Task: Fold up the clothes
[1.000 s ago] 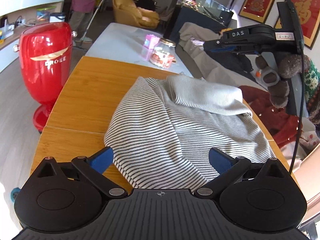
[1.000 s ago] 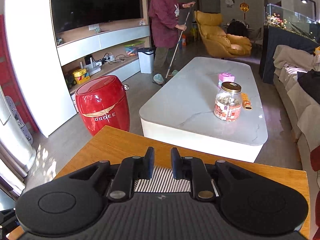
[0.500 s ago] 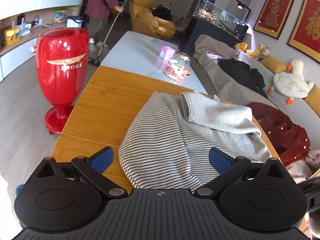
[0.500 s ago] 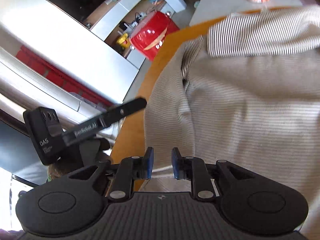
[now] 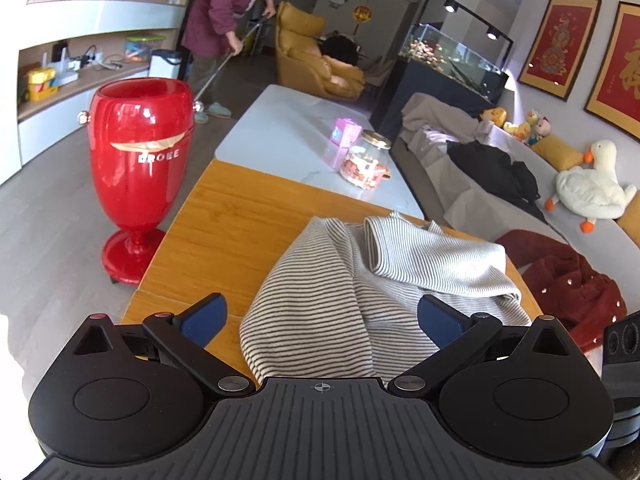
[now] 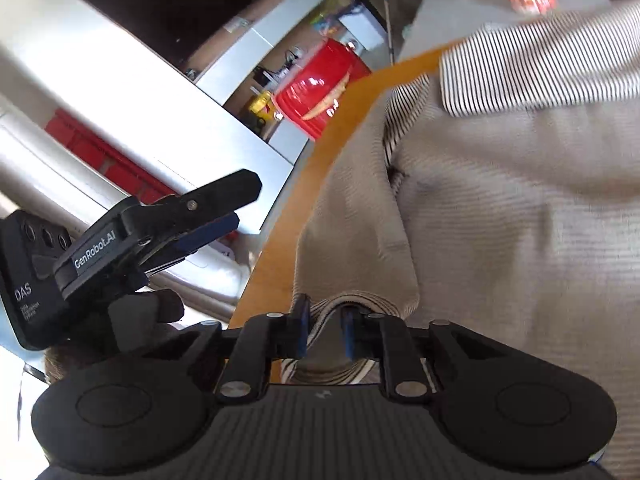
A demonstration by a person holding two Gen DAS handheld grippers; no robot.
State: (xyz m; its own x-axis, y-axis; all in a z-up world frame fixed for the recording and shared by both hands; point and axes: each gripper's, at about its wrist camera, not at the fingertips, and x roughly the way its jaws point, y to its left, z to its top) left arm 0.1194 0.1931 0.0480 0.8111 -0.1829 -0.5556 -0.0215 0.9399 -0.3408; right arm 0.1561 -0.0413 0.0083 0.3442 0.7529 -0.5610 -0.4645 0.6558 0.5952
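1. the striped garment lay crumpled on the wooden desk, a sleeve folded across its top.
2. the left hand-held gripper hovered released at the garment's near edge, blue pads wide apart.
3. the right hand-held gripper was clenched on a fold of the garment's edge, near the desk's rim.
4. a red bin stood on the floor beside the desk.
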